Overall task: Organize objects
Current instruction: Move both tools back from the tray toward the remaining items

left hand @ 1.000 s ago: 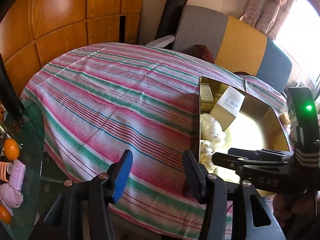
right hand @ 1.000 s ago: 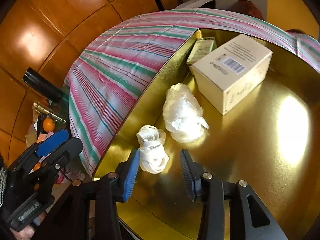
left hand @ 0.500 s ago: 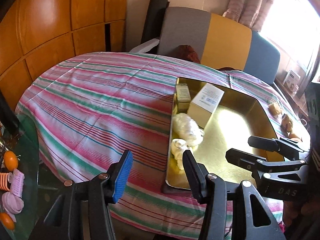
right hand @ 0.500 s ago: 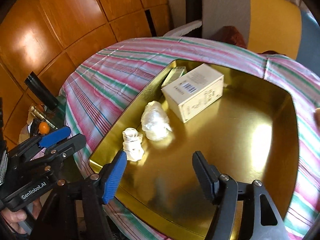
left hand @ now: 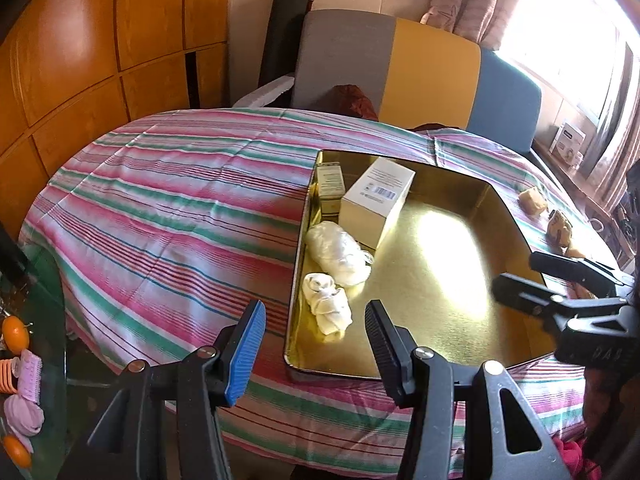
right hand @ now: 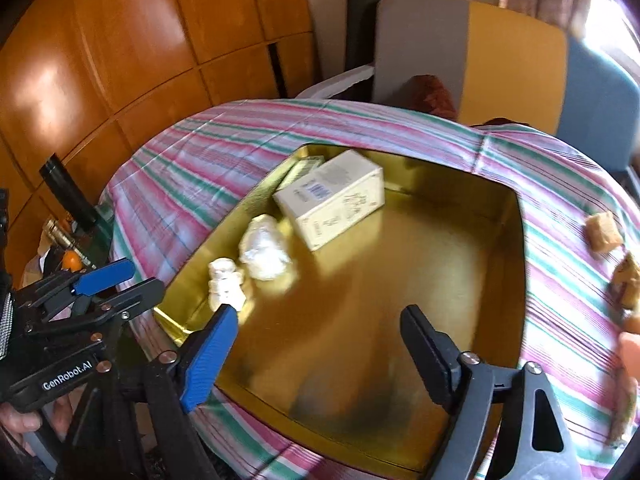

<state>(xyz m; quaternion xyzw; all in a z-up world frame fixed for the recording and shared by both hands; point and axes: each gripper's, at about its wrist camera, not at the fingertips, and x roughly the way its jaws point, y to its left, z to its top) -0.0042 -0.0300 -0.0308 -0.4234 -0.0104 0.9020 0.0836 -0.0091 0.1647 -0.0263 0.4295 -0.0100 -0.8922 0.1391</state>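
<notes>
A gold tray lies on the striped tablecloth. Along its left side lie a knotted white cloth bundle, a white plastic bag wad, a white barcoded box and a small green box. My right gripper hovers above the tray's near part. Its jaws are opening, with nothing between them. My left gripper hangs open and empty off the tray's near left corner.
Small brown blocks lie on the cloth right of the tray. A glass side table at the left carries oranges and pink items. Grey, yellow and blue chair backs stand behind the table, with wood panelling at left.
My right gripper has pulled back and up from the knotted cloth bundle, and its jaws have spread wide. The bundle stays on the tray. My left gripper has drawn back; more of the tray shows.
</notes>
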